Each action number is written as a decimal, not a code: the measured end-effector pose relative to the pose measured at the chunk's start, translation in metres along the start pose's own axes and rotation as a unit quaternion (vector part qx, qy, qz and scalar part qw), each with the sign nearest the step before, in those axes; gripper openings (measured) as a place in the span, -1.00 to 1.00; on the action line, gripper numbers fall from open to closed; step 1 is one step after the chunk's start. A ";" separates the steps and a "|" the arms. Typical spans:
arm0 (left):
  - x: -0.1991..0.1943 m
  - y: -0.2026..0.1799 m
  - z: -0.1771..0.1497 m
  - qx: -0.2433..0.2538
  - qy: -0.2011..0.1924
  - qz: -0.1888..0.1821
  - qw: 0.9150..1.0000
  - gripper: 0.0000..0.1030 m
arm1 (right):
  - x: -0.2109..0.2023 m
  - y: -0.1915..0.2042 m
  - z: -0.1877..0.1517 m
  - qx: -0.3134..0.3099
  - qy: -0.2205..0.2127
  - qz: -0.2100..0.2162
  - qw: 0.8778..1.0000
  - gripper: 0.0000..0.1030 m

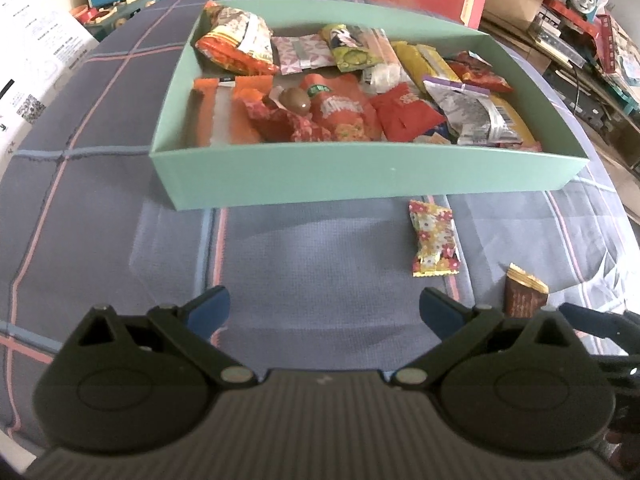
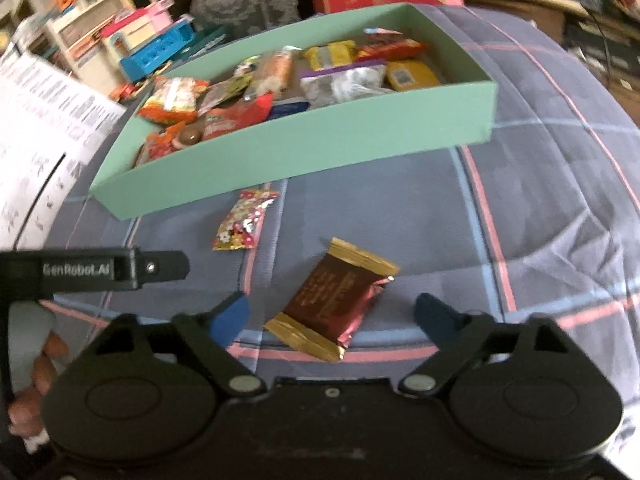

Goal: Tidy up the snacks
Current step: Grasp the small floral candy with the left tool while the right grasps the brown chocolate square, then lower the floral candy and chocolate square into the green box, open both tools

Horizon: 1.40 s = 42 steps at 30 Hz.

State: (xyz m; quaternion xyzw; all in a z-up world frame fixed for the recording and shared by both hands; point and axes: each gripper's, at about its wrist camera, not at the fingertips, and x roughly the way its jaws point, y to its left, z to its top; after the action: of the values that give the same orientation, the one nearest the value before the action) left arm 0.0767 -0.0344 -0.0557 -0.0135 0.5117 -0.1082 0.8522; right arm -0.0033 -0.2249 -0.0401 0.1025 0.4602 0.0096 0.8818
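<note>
Left hand-held gripper (image 1: 324, 312): wide open, empty. Floral packet (image 1: 435, 240): near the green box (image 1: 360, 182), light, crinkly. Brown-gold bar (image 2: 334, 304): between the right hand-held gripper (image 2: 332, 316)'s parted jaws, untouched; slippery foil, so take it across the middle.

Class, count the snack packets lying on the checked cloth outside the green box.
2. A floral packet lies just in front of the green box; a brown-and-gold packet lies nearer, between the right gripper's open fingers.
</note>
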 end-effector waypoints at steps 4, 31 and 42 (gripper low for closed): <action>0.002 -0.002 0.001 0.005 0.004 0.002 1.000 1.00 | 0.005 0.013 -0.001 -0.055 -0.009 -0.019 0.998 0.31; 0.033 -0.079 0.020 0.107 -0.041 0.012 0.993 0.08 | -0.005 -0.026 -0.004 -0.052 -0.043 -0.034 0.997 -0.27; 0.022 -0.078 0.013 0.128 -0.042 -0.011 0.991 -0.56 | -0.008 -0.043 0.007 0.028 -0.029 0.010 0.999 -0.29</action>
State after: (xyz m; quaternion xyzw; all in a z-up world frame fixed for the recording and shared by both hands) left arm 0.0848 -0.1156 -0.0580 0.0856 0.4571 -0.1813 0.8665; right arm -0.0055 -0.2694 -0.0379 0.1317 0.4335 0.0023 0.8914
